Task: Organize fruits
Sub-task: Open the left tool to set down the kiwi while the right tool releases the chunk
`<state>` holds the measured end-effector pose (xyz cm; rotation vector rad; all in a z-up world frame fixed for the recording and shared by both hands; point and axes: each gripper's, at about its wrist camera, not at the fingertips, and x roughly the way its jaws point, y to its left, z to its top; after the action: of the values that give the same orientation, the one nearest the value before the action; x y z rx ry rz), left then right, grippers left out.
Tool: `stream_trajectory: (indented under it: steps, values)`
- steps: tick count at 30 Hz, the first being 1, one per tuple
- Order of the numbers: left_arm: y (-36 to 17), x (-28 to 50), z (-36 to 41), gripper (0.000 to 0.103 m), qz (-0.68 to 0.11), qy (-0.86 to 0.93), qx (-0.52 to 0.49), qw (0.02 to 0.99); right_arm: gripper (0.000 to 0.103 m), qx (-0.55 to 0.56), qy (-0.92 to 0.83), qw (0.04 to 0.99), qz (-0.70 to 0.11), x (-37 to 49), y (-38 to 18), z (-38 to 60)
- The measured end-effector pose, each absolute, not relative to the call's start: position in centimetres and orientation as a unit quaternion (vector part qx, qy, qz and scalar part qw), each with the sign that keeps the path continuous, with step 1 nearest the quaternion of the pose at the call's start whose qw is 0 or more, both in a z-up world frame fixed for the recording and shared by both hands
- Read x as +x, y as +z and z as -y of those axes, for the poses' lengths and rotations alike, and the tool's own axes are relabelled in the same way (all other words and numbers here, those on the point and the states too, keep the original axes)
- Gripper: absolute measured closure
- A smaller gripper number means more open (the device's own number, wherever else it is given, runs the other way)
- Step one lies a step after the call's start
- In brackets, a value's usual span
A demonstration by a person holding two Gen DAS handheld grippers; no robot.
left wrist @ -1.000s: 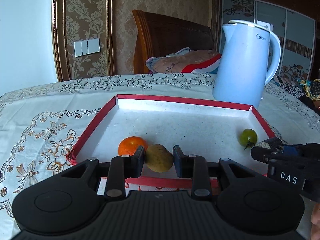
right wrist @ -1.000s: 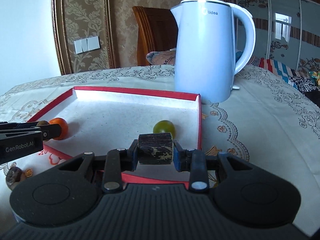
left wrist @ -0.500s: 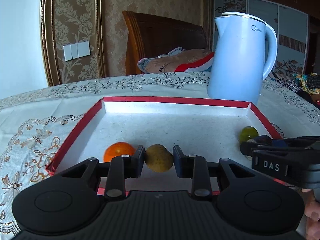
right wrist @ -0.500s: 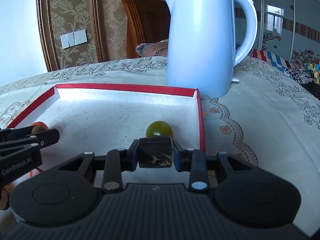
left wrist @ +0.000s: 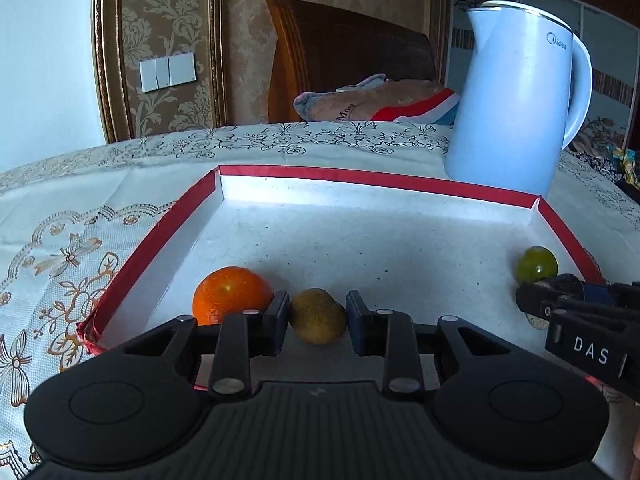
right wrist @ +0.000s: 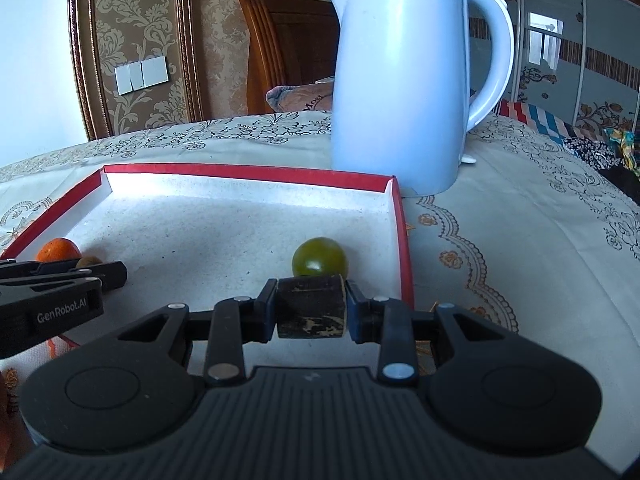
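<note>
**Two fruits held over a red-rimmed tray**

A counter (left wrist: 80, 200) draped in a cream cloth with brown floral embroidery carries a shallow tray (left wrist: 372, 179) with a red rim and a speckled white floor. Just behind the tray's far right corner stands a pale blue kettle (right wrist: 404, 80), upright, handle to the right. Beyond the counter are damask wallpaper in a gilt frame, a white wall switch (left wrist: 167, 74), a dark wooden headboard (left wrist: 348, 64) and a folded blanket (left wrist: 380, 100); patterned wardrobe doors fill the right of the room.

The left gripper (left wrist: 318, 316) is at the tray's near left side. Its jaws are partly apart and close on a small brownish-green fruit (left wrist: 318, 315), with both pads against its sides. An orange (left wrist: 232, 294) lies on the tray floor just beside the left jaw; whether it touches the jaw cannot be told.

The right gripper (right wrist: 312, 311) is at the tray's near right side, its jaws clamped on a dark, blocky fruit piece (right wrist: 312, 311) with pale streaks. A round green fruit (right wrist: 319, 262) rests on the tray floor directly beyond it, near the right rim. Each gripper appears at the edge of the other's view.
</note>
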<state>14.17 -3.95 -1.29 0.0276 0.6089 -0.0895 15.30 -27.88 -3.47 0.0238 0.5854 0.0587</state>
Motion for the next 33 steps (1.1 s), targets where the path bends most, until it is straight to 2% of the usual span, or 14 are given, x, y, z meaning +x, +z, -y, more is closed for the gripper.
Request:
stream_trajectory:
  steps: [12,14,15,16,18,27,33]
  values:
    - [-1.4,13.8,4.1,0.072,-0.293,-0.044,0.016,0.955,0.071,0.003,0.024,0.957,-0.288,14.9,-3.8,27.6]
    - [-1.4,13.7,4.2,0.07,-0.292,-0.047,0.019,0.955,0.068,0.003,0.024,0.958,-0.287,14.9,-3.8,27.6]
    - [-1.4,13.6,4.3,0.061,-0.292,-0.052,0.021,0.955,0.065,0.003,0.024,0.958,-0.287,14.8,-3.8,27.5]
    - [-1.5,13.6,4.4,0.046,-0.293,-0.056,0.022,0.954,0.06,0.002,0.024,0.958,-0.286,14.8,-3.8,27.5]
    - [-1.5,13.5,4.5,0.031,-0.294,-0.055,0.025,0.954,0.057,0.003,0.028,0.958,-0.285,14.6,-3.8,27.5]
    - [-1.2,12.7,3.8,0.031,-0.286,-0.044,0.011,0.957,0.055,0.002,0.035,0.958,-0.284,13.9,-3.8,27.4]
    - [-0.8,11.9,3.4,0.031,-0.275,-0.039,0.006,0.961,0.04,0.0,0.03,0.964,-0.263,13.0,-3.5,27.5]
